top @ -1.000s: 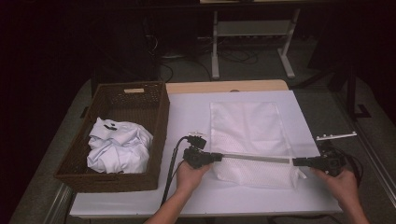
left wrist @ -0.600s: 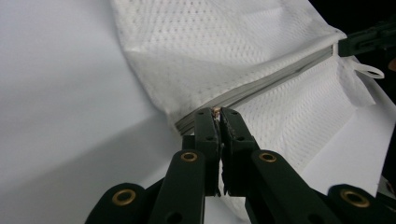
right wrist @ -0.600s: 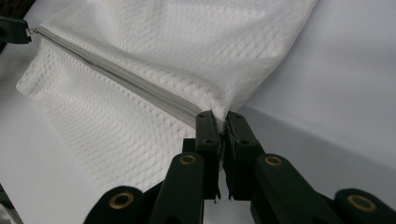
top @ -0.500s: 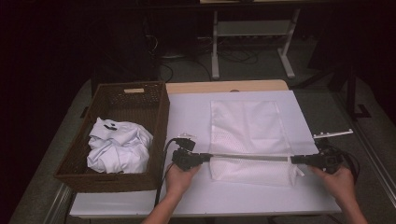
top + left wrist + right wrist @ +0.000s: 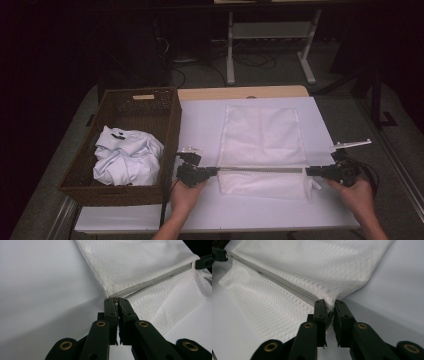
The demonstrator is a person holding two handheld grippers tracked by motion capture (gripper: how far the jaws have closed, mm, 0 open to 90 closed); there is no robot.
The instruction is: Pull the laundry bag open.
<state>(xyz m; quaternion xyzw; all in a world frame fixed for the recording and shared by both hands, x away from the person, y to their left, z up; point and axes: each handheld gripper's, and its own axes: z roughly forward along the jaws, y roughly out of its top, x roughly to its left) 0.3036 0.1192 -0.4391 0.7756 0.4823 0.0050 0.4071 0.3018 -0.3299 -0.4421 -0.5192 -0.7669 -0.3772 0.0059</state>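
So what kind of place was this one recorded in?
Probably a lab or workshop set up for laundry handling: a white-topped table in a dark room, a wicker basket of crumpled white clothes, a mesh laundry bag, and cables on the floor.

White table with mesh bag, basket

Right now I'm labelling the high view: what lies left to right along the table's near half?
Wicker basket with white cloth → left claw → mesh laundry bag → right claw.

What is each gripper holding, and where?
Both hold the mesh bag: left gripper pinches the zipper's end; right gripper, jaws just opening, the opposite corner.
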